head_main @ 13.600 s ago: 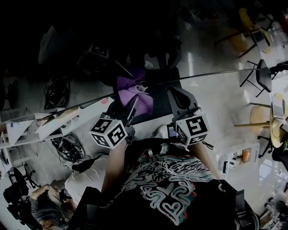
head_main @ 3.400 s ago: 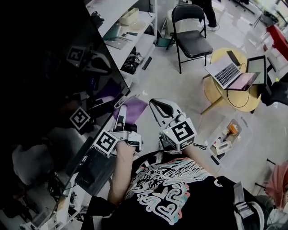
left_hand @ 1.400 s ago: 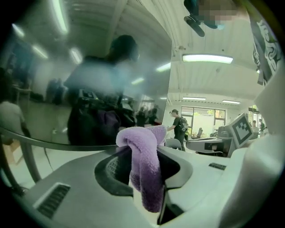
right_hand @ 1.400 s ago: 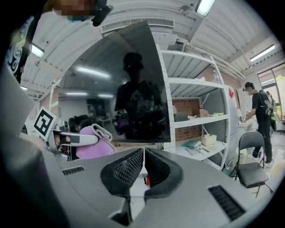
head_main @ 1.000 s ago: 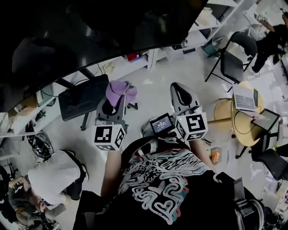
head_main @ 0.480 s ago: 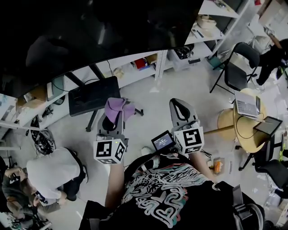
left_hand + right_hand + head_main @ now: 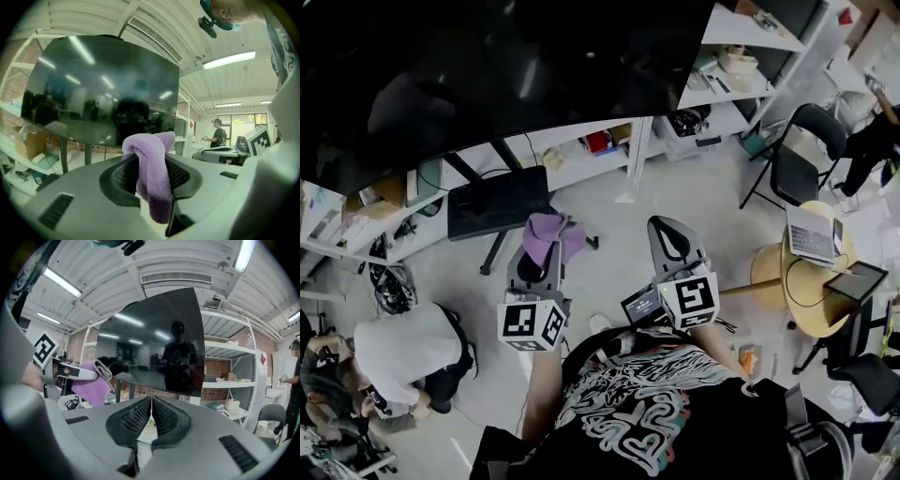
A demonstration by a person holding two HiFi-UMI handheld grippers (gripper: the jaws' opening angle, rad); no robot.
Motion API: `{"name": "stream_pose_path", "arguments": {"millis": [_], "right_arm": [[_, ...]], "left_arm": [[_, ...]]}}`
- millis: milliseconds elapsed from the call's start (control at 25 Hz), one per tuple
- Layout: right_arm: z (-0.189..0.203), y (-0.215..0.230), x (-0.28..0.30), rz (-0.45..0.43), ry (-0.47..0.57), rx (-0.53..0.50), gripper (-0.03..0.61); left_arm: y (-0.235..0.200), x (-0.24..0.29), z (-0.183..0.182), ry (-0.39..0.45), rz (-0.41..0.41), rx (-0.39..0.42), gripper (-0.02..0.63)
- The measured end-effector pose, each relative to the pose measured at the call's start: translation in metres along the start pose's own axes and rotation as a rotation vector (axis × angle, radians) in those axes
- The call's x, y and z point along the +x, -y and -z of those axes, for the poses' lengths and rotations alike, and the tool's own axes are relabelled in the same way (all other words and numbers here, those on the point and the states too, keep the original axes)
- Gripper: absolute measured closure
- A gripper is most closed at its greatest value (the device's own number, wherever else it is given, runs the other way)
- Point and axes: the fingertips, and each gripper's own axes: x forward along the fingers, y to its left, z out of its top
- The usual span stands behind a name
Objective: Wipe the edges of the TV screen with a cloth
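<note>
Left fingers [image 7: 117,180] clenched on the purple cloth [image 7: 151,150]: it's pinched between the pads, top bunched over the tips, a tail hanging down the slot toward the camera. Right fingers [image 7: 133,420] clenched too, pads meeting on a thin seam, nothing between them. In the head view the left gripper [image 7: 546,247] and right gripper [image 7: 664,230] sit side by side, near each other but not touching, both pointing up-frame over the pale floor [image 7: 609,211]. Each has its marker cube [image 7: 532,323] at the wrist end, and a small lit display [image 7: 642,305] sits just left of the right one's cube. The cloth shows as a purple lump at the left tips. TV screen [image 7: 487,75] fills the top of the head view, dark and glossy, lower edge running across the frame. The cloth is apart from it, no contact with glass or edge. The left gripper view has the screen straight ahead behind the cloth. The right gripper view has it ahead and slightly right, with the cloth off to the left. Black stand base [image 7: 497,202] lies on the floor under the TV, just up-left of the cloth. White shelf unit [image 7: 727,89] is right of the screen, a black folding chair [image 7: 802,155] further right, then a round tabletop [image 7: 802,300] carrying an open laptop [image 7: 811,234]. A person in a white top [image 7: 403,352] crouches at lower left.
</note>
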Motion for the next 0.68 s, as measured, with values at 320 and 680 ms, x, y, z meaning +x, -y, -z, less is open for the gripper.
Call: {"name": "stream_pose_path", "arguments": {"millis": [320,680], "right_arm": [[-0.005,0.015,-0.011,-0.038,0.013,-0.022,0.546],[0.0,0.016,-0.016,-0.068,0.014,-0.019,0.546]], "left_arm": [[0.033,0.007,0.0,-0.004,-0.005,0.044,0.482],[0.046,0.005,0.002,-0.002,-0.009,0.087,0.482]]}}
